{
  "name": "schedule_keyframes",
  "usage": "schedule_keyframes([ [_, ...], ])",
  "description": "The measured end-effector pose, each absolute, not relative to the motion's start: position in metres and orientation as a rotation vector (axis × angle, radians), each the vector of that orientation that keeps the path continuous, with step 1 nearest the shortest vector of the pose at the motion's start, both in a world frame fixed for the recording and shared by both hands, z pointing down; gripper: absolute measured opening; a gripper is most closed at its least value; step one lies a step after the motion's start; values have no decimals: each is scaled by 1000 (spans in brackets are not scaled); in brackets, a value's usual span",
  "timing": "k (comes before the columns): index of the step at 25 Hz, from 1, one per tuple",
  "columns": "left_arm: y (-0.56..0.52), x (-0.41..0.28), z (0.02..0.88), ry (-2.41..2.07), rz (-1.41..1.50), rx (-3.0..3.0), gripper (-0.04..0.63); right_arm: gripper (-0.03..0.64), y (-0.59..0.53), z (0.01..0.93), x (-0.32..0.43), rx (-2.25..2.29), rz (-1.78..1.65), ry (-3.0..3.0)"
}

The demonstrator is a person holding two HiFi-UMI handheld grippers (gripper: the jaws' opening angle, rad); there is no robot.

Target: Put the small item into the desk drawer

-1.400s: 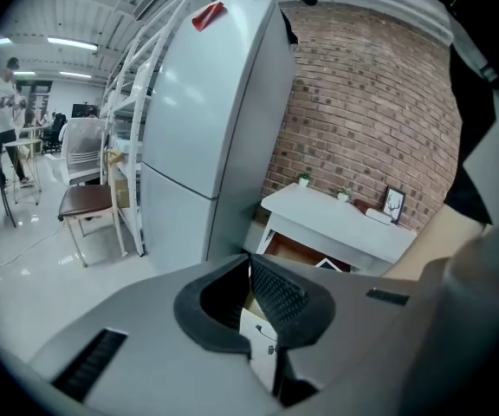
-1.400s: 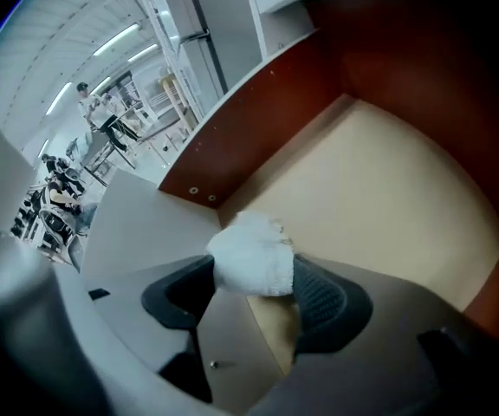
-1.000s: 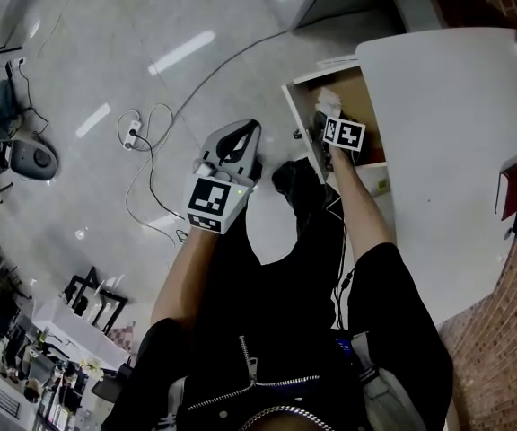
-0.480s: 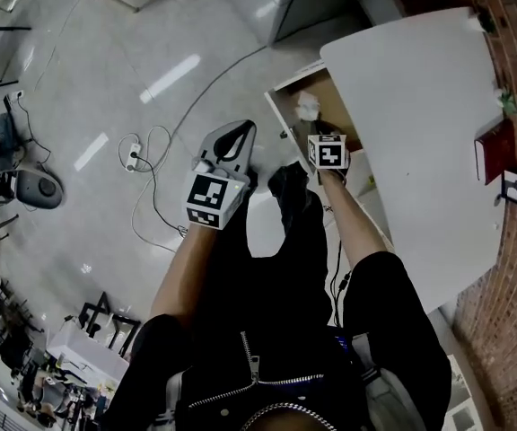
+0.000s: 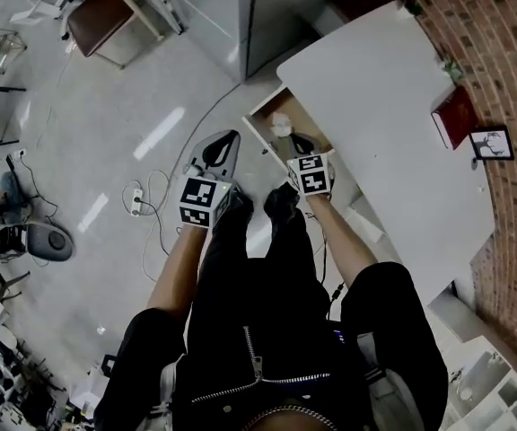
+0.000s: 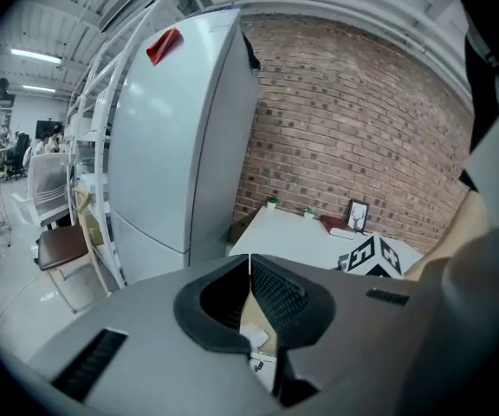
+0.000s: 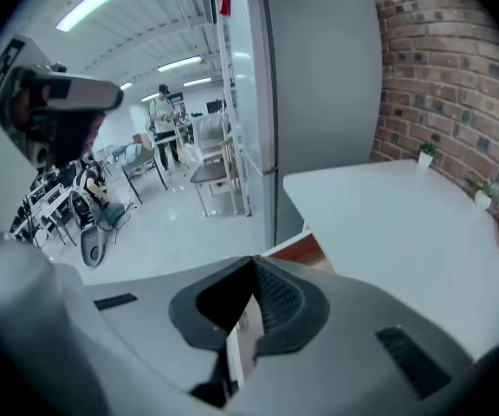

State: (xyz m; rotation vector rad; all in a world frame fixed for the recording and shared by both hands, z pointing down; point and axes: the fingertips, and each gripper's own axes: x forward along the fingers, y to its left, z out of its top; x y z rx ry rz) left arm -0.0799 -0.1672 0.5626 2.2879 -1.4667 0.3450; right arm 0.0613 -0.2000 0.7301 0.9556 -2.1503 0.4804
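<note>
The small item, a crumpled white lump [image 5: 282,125], lies inside the open drawer [image 5: 259,135] of the white desk [image 5: 393,133]. My right gripper [image 5: 297,139] hangs just right of the item, above the drawer's near part. Its jaws have just been closing and now meet at the tips with nothing between them, as the right gripper view [image 7: 254,259] shows. My left gripper [image 5: 231,136] floats left of the drawer over the floor. Its jaws also touch at the tip [image 6: 249,257] and hold nothing. Through their gap a bit of the brown drawer shows.
A red book [image 5: 454,115], a small picture frame [image 5: 492,142] and a little plant [image 5: 411,9] sit along the desk's far edge by the brick wall. A tall grey cabinet [image 5: 276,7] stands beside the desk. A chair [image 5: 106,21] and a power strip with cable [image 5: 135,200] are on the floor.
Both grippers have risen. The right one has come up out of the drawer with its jaws closed, leaving the white item lying inside. The head view has swung further over the desk.
</note>
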Motion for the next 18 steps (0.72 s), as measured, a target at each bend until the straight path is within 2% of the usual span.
schedule_keyframes([
  [18,-185,-81,438,-1486,243,2563,23,5,-205,467,86,1370,215,-2494],
])
